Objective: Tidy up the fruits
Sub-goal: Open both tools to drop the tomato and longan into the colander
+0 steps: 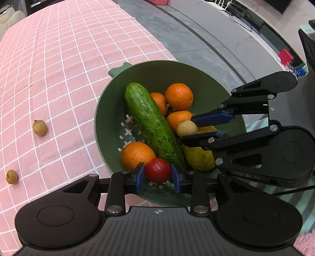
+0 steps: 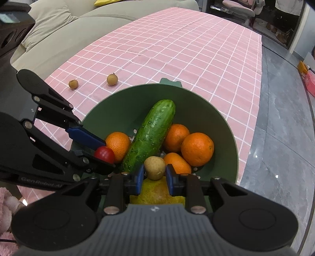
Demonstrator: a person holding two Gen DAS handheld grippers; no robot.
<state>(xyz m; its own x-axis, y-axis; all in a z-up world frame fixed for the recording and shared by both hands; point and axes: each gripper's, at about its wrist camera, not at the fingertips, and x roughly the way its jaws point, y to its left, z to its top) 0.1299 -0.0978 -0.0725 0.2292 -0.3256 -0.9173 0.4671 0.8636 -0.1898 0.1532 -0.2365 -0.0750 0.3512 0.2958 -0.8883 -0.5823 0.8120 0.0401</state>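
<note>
green plastic colander (image 1: 110,118) already holds a cucumber (image 1: 153,128) and oranges, the left gripper (image 1: 158,174) loosening around a red cherry tomato (image 1: 158,172) over it, the right gripper (image 2: 154,173) clamping a tan longan (image 2: 154,167), two longans left on the pink checked cloth (image 1: 59,78)

A pink cotton tablecloth (image 2: 177,49) with a white grid covers the table. Beyond its far edge sits a beige upholstered sofa (image 2: 59,23) with a plump cushion. Grey marbled stone floor (image 2: 279,128) runs alongside. Over in the left wrist view, a small red box (image 1: 285,56) and tangled black cables (image 1: 242,15).
</note>
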